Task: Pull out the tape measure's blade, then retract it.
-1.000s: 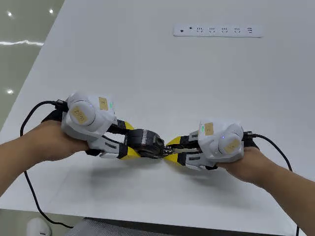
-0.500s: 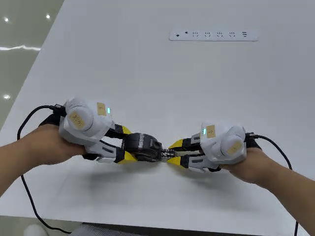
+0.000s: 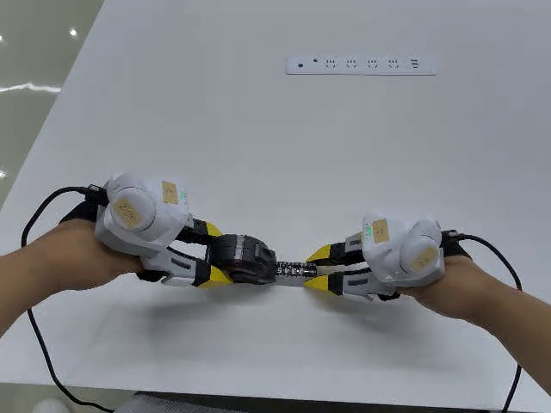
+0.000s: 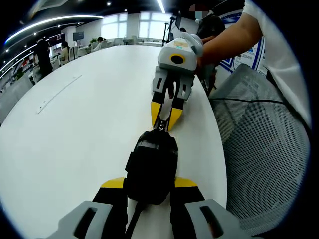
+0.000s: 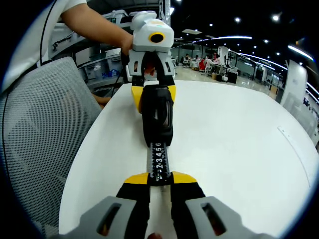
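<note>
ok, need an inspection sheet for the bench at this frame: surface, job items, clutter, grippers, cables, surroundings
Surface: white table, no marks seen.
Job's things: black tape measure case near the table's front edge; its numbered blade is drawn out a short way.
Clutter: white power strip at the far side, nothing plugged in.
Grippers: left gripper shut on the case; right gripper shut on the blade's end.
Cables: black cable runs from the left gripper off the near edge; second black cable runs from the right gripper.
Surroundings: grey mesh chair beside the table; open office with ceiling lights beyond.
</note>
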A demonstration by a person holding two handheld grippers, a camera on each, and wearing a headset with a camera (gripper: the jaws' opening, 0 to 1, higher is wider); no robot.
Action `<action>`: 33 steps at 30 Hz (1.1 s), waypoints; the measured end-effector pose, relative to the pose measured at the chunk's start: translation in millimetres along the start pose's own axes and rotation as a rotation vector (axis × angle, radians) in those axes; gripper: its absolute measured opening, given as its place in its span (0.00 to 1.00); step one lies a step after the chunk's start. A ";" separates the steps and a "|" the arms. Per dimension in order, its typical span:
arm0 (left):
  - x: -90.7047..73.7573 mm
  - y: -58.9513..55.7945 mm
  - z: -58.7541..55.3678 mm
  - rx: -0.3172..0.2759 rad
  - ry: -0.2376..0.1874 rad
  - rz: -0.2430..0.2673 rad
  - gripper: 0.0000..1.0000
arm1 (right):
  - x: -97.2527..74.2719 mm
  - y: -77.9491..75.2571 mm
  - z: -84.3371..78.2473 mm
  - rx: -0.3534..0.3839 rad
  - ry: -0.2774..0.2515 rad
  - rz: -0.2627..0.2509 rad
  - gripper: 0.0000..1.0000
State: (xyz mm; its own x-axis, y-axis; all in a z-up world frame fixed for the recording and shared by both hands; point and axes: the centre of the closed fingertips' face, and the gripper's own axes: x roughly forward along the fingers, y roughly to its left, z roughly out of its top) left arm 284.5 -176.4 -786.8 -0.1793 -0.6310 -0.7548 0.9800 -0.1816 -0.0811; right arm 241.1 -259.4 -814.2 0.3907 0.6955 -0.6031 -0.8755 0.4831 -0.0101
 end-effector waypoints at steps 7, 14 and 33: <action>0.0 -0.4 0.2 0.002 0.000 0.002 0.29 | -13.9 -1.0 -8.6 0.000 0.021 -0.005 0.13; -0.2 -0.4 0.2 0.002 -0.002 -0.001 0.29 | -26.2 -2.5 -15.3 0.003 0.037 -0.010 0.13; 0.1 -1.4 1.2 0.008 -0.002 0.001 0.29 | -57.8 -5.6 -38.2 0.012 0.083 -0.025 0.13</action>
State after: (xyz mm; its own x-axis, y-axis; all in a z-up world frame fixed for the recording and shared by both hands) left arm 283.0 -177.1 -786.0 -0.1786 -0.6329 -0.7534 0.9795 -0.1870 -0.0751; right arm 212.6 -322.6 -809.8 0.3867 0.6372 -0.6667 -0.8624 0.5059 -0.0168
